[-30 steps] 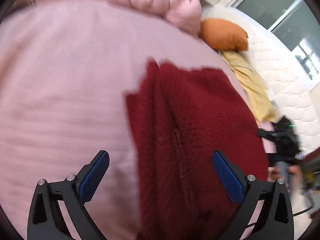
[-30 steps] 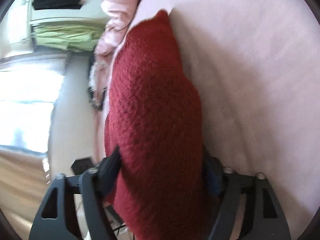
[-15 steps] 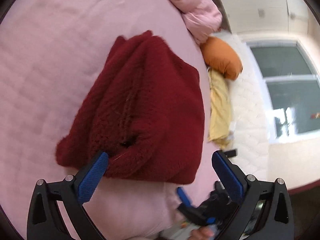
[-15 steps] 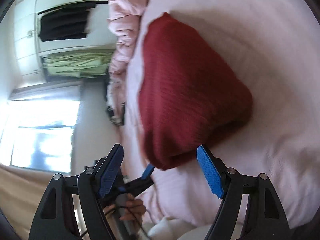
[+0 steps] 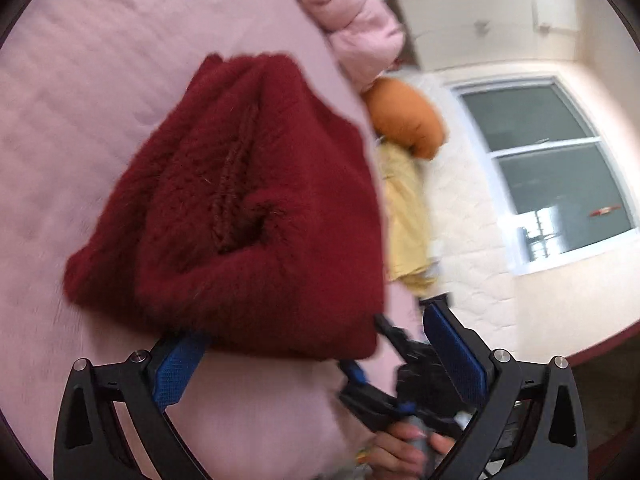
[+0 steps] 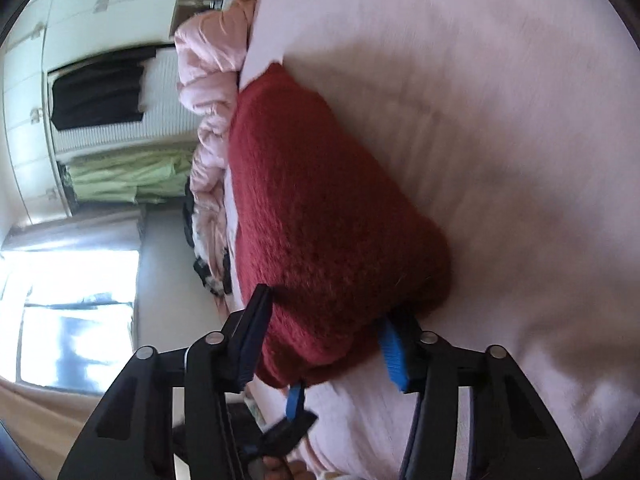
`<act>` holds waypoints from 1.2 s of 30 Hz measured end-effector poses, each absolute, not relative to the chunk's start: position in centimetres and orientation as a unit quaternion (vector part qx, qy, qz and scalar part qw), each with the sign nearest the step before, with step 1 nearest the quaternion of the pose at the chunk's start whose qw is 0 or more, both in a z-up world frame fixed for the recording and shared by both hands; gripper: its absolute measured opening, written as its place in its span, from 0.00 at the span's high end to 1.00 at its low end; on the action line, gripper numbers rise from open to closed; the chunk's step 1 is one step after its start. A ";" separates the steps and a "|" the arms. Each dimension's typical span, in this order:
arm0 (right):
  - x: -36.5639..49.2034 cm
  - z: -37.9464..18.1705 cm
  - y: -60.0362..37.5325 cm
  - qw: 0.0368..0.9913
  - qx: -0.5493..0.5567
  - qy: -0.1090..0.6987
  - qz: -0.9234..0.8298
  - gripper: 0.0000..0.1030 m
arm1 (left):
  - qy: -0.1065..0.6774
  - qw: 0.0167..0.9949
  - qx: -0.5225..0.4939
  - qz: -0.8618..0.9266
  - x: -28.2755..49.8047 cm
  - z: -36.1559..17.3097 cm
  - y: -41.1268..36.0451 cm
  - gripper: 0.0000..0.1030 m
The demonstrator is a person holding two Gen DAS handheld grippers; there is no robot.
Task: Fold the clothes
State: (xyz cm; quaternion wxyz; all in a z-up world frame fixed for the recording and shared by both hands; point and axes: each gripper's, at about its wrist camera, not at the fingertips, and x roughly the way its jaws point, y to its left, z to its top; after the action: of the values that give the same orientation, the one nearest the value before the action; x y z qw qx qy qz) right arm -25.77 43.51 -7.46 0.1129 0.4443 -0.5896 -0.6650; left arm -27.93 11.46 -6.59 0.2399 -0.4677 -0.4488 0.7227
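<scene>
we see the folded red sweater lying on the pink bed. our right gripper has just been closing and pinches its near edge; our left gripper stands spread, its near edge between the pads.

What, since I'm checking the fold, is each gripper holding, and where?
The right gripper, jaws just closing, pinches the sweater by its near edge; the left gripper holds nothing.
</scene>
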 end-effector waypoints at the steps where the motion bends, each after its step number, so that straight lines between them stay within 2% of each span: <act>1: -25.8 -7.6 43.5 0.114 0.443 -0.593 -0.663 0.50 | -0.454 0.231 -0.469 0.721 -28.3 -6.9 11.4 0.00; 4: -25.9 -8.1 43.4 0.115 0.438 -0.602 -0.658 0.50 | -0.469 0.203 -0.459 0.727 -28.8 -7.4 10.7 0.02; 6: -25.9 -8.3 43.6 0.116 0.433 -0.606 -0.657 0.50 | -0.457 0.185 -0.453 0.742 -28.9 -7.4 10.4 0.16; 7: -25.9 -8.3 43.8 0.117 0.433 -0.605 -0.658 0.50 | -0.447 0.177 -0.454 0.751 -29.0 -7.3 10.3 0.52; 8: -26.0 -8.2 43.8 0.117 0.436 -0.600 -0.661 0.54 | -0.434 0.168 -0.457 0.758 -29.1 -7.4 10.3 0.74; 9: -26.0 -8.1 43.7 0.117 0.439 -0.593 -0.665 0.60 | -0.428 0.162 -0.462 0.760 -29.2 -7.6 10.2 0.74; 10: -26.1 -7.9 43.6 0.118 0.443 -0.584 -0.669 0.72 | -0.438 0.164 -0.457 0.757 -29.2 -7.7 9.8 0.75; 11: -26.2 -7.5 43.4 0.121 0.447 -0.575 -0.674 0.79 | -0.446 0.167 -0.444 0.759 -29.1 -7.5 9.4 0.75; 13: -26.1 -6.6 43.0 0.128 0.450 -0.554 -0.688 0.80 | -0.455 0.171 -0.405 0.774 -28.4 -6.6 8.3 0.76; 15: -26.1 -6.2 42.8 0.138 0.449 -0.546 -0.693 0.81 | -0.460 0.165 -0.386 0.782 -28.0 -6.2 7.4 0.77; 19: -26.1 -7.1 42.3 0.126 0.465 -0.520 -0.706 0.80 | -0.486 0.152 -0.424 0.749 -28.1 -8.5 6.9 0.77; 22: -26.1 -10.1 43.0 0.109 0.477 -0.556 -0.672 0.81 | -0.503 0.152 -0.441 0.728 -27.9 -9.7 6.7 0.74; 24: -25.8 -9.3 42.9 0.113 0.468 -0.550 -0.683 0.81 | -0.490 0.159 -0.427 0.743 -27.7 -8.7 6.8 0.70; 25: -25.6 -8.6 42.8 0.117 0.465 -0.543 -0.689 0.78 | -0.484 0.162 -0.420 0.751 -27.5 -8.2 6.9 0.67; 26: -25.3 -8.1 42.9 0.118 0.459 -0.544 -0.692 0.67 | -0.477 0.165 -0.413 0.758 -27.4 -7.7 7.0 0.63; 27: -24.9 -7.8 43.1 0.113 0.451 -0.556 -0.689 0.62 | -0.471 0.168 -0.406 0.765 -27.2 -7.2 7.1 0.60; 28: -24.4 -7.6 43.5 0.108 0.438 -0.573 -0.684 0.59 | -0.466 0.168 -0.402 0.770 -27.2 -6.9 7.1 0.54; 29: -24.0 -7.5 44.1 0.104 0.424 -0.595 -0.675 0.59 | -0.466 0.163 -0.404 0.770 -27.3 -7.1 6.9 0.54; 30: -23.8 -7.7 44.5 0.101 0.416 -0.611 -0.666 0.59 | -0.464 0.157 -0.410 0.769 -27.6 -7.3 7.0 0.54; 31: -23.8 -8.1 44.8 0.095 0.414 -0.622 -0.658 0.59 | -0.459 0.150 -0.424 0.767 -28.1 -7.7 7.4 0.59; 32: -23.9 -8.7 45.0 0.087 0.417 -0.627 -0.652 0.59 | -0.454 0.145 -0.435 0.764 -28.4 -8.1 7.7 0.71; 33: -24.0 -9.3 45.3 0.079 0.420 -0.632 -0.647 0.59 | -0.450 0.144 -0.440 0.763 -28.4 -8.3 7.7 0.71; 34: -24.2 -9.7 45.4 0.072 0.421 -0.634 -0.645 0.63 | -0.446 0.143 -0.443 0.765 -28.4 -8.3 7.8 0.72; 35: -24.3 -10.1 45.6 0.067 0.419 -0.633 -0.648 0.73 | -0.440 0.142 -0.440 0.770 -28.3 -8.1 7.8 0.73; 36: -24.3 -10.3 45.6 0.064 0.417 -0.635 -0.647 0.74 | -0.436 0.141 -0.438 0.774 -28.2 -7.9 7.7 0.73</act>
State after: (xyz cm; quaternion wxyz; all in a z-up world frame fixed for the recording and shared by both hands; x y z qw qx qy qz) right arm -24.28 45.62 -10.32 0.0641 0.4172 -0.6347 -0.6473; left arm -28.23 7.72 -7.88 0.1406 -0.4376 -0.4359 0.7738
